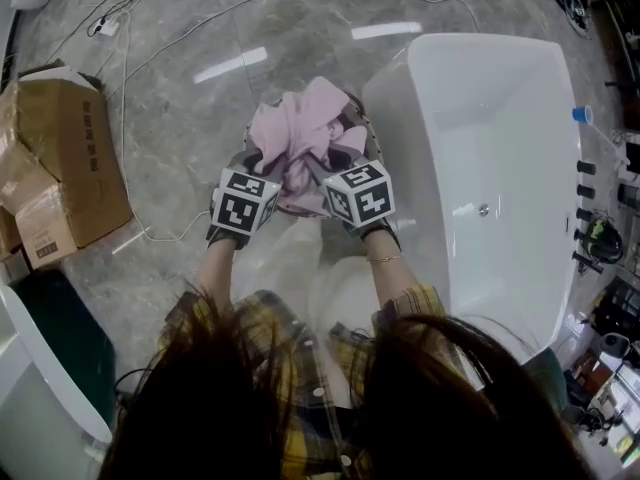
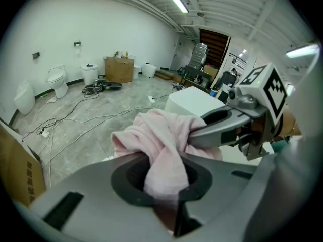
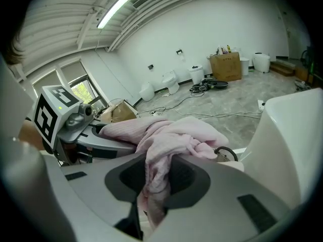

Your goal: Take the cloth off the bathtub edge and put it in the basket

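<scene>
I hold the pink cloth with both tools. My left hand-held gripper is nearly closed and pinches one fold. My right hand-held gripper is nearly closed too and pinches another fold. I use two so the cloth stays in a bunch and no end drags on the floor. The cloth is off the bathtub. It hangs just beside the tub, right over the basket. I can see only a bit of the basket's rim. I think I should go lower before letting go, so it drops inside.
</scene>
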### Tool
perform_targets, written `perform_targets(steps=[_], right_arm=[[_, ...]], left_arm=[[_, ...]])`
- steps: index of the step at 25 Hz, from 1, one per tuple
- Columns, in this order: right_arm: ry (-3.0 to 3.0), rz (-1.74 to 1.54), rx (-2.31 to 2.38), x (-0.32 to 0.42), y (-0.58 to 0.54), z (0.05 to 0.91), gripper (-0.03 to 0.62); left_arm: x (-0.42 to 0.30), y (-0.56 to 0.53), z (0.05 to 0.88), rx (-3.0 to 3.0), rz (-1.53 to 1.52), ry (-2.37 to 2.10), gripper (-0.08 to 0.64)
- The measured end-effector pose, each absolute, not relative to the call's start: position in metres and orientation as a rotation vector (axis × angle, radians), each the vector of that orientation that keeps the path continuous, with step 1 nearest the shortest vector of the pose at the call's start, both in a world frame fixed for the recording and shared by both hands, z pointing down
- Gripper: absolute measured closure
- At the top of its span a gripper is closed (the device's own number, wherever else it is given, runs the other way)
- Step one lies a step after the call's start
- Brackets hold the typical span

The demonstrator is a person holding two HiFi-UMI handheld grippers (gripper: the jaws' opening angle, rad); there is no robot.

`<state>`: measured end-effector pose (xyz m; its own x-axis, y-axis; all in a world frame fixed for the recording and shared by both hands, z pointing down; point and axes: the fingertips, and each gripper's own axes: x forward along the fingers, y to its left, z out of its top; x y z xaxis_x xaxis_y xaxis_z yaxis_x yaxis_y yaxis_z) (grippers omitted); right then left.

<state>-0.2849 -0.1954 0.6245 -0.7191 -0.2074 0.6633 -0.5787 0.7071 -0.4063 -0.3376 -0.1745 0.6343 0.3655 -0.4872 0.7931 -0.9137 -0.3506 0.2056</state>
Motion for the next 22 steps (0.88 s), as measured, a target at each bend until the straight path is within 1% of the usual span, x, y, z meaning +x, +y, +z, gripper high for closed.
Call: perform_targets(steps=[8, 15, 22], right_arm=[[-2.263, 0.829, 0.548, -0.264, -0.193, 0.682, 0.494], [-2.205, 0.843, 0.517, -0.258, -0.185, 0.733, 0.494], [-2.13, 0.874, 0.539, -0.253, -0.192, 0.767, 0.494]], left_arm=[[-0.317, -0.17, 0.689, 1.968, 0.867, -1.125, 0.485], [-0.31, -0.161, 0.741, 1.904, 0.87, -1.085, 0.485], [-0.308, -0.17, 0.775, 1.837, 0.871, -1.072, 0.485]])
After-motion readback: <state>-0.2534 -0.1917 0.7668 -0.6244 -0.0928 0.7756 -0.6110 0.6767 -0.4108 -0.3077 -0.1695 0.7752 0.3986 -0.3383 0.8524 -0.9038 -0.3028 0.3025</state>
